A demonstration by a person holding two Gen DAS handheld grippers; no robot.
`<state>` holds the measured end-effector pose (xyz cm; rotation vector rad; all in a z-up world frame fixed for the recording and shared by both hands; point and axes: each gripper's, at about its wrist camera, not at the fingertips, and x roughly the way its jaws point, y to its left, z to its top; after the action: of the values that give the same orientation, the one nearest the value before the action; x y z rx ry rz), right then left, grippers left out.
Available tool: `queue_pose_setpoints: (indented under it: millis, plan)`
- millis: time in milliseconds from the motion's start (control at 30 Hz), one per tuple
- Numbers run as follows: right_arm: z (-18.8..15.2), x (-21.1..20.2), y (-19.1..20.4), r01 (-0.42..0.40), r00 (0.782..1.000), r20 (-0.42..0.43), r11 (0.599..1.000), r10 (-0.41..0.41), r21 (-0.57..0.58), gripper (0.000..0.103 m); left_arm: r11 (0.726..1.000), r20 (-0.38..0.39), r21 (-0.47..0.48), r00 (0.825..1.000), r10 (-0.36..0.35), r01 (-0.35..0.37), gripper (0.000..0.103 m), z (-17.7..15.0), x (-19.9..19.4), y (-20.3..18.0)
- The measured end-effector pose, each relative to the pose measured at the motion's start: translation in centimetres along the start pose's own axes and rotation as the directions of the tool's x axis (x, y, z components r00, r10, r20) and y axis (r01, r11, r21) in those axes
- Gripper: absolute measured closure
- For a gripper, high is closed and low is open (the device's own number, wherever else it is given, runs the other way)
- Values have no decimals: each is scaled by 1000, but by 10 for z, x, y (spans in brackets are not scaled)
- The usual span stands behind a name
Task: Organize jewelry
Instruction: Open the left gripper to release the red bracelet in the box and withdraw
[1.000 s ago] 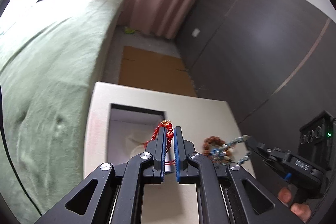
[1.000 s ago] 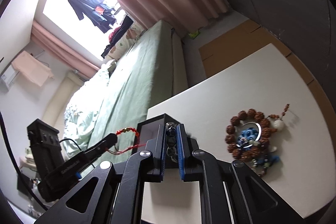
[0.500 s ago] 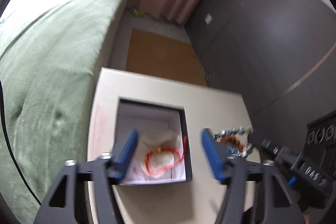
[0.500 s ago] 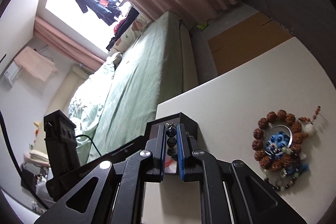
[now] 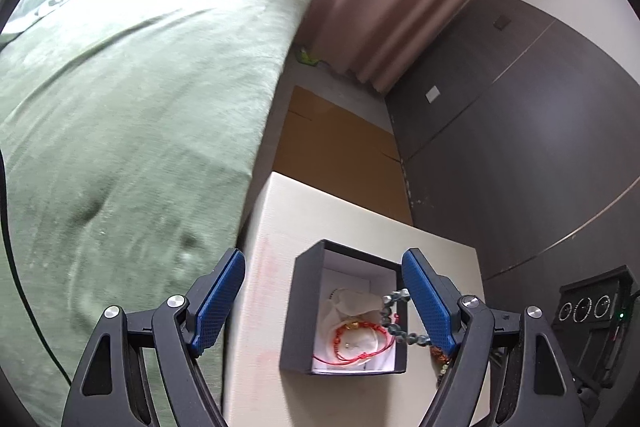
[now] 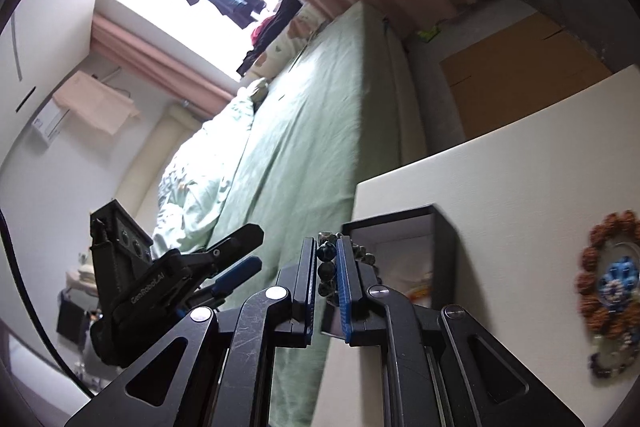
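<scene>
Right gripper (image 6: 328, 267) clamped on dark bead bracelet (image 5: 394, 319) over box (image 5: 296, 311); left gripper (image 5: 324, 303) spread, empty. Red cord bracelet (image 5: 356, 341) boxed — brown bead bracelet (image 6: 600, 275) left on bench (image 6: 520, 187).

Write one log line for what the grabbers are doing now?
left gripper: open, above black box | red bracelet: inside box | right gripper: shut on dark bead bracelet, beside box

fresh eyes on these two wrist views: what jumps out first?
The open black box on the white table, with a red string bracelet lying on its white lining. At its right rim the right gripper is shut on a dark bead bracelet, and the left gripper is wide open above the box. Further right on the table lies a brown bead bracelet around a blue charm.
</scene>
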<state>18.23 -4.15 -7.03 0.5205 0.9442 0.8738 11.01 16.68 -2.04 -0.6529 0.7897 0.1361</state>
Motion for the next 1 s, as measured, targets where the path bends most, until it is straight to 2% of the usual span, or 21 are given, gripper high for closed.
queue_pose_setpoints:
  millis: [133, 233, 300, 333, 367, 433, 533, 567, 633, 733, 800, 867, 1000]
  plan:
    - [-1, 10, -4, 63, 998, -5, 998, -63, -22, 91, 1000, -2, -8, 1000, -1, 1, 22, 0, 0, 2]
    - [3, 16, -12, 201, 978, -45, 977, -205, -70, 91, 1000, -5, 1, 1000, -8, 8, 22, -1, 0, -2]
    - [4, 4, -18, 203, 978, -32, 978, -205, -53, 90, 1000, -10, 13, 1000, -11, 11, 22, -2, 1, -7]
    - [6, -2, -21, 201, 979, -20, 979, -202, -44, 83, 1000, -12, 20, 1000, -12, 12, 22, -3, 2, -10]
    - [7, -10, -24, 215, 976, -5, 976, -215, -35, 69, 1000, -15, 26, 1000, -11, 12, 22, -5, 2, -12]
    - [8, -26, -29, 243, 970, 28, 970, -242, -21, 53, 999, -21, 33, 1000, -5, 6, 22, -7, 4, -16]
    - [6, -47, -36, 238, 970, 39, 971, -238, -3, 48, 1000, -17, 29, 1000, 9, -8, 18, -12, 6, -22]
    - [6, -50, -37, 246, 969, 36, 969, -246, 1, 41, 999, -13, 35, 1000, 13, -13, 15, -14, 7, -26]
    - [7, -58, -39, 277, 960, 46, 961, -277, 10, 35, 998, -4, 57, 1000, 21, -21, 13, -19, 9, -35]
    - [9, -71, -41, 312, 948, 59, 950, -312, 13, 32, 995, 2, 95, 1000, 28, -28, 11, -28, 12, -51]
    - [11, -83, -44, 323, 944, 72, 946, -323, 21, 24, 992, -2, 124, 999, 32, -31, 11, -35, 15, -62]
    - [10, -95, -48, 331, 939, 86, 943, -332, 28, 8, 987, -6, 156, 999, 32, -31, 10, -42, 18, -75]
    - [9, -112, -53, 357, 929, 93, 933, -359, 35, 7, 978, -9, 207, 1000, 25, -22, 10, -55, 19, -94]
